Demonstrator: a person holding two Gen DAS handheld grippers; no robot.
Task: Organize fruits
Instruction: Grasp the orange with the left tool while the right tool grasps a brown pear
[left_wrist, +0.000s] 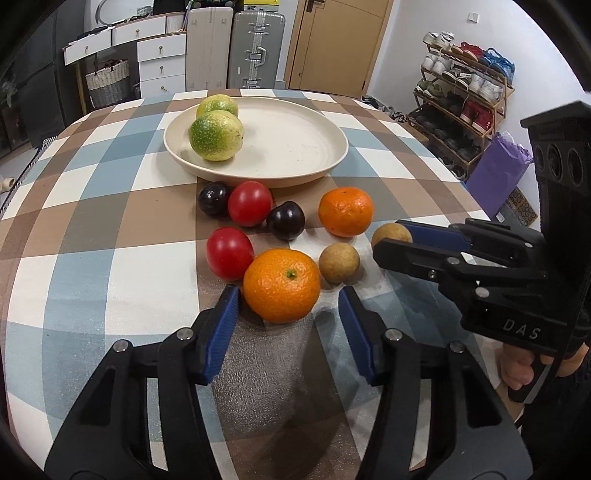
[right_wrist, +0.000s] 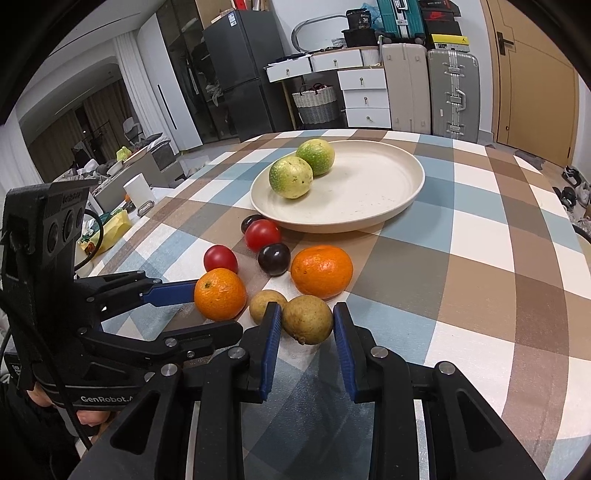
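My left tongs (left_wrist: 288, 299) gape wide around the orange (left_wrist: 281, 285) at lower centre, neither pad clearly touching. It looks firm but round and likely to roll, so I'd pinch its widest part. My right tongs (right_wrist: 306, 325) straddle the brown fruit (right_wrist: 307, 319), open, unclamped.

Checked tablecloth (left_wrist: 110, 229) in blue, brown and white; cream plate (left_wrist: 295, 147) (two speckled green-yellow fruits (left_wrist: 216, 134)); orange mandarins (left_wrist: 281, 290).

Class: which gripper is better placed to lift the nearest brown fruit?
Right. The right gripper already straddles that brown fruit, jaws open; the left gripper flanks an orange.
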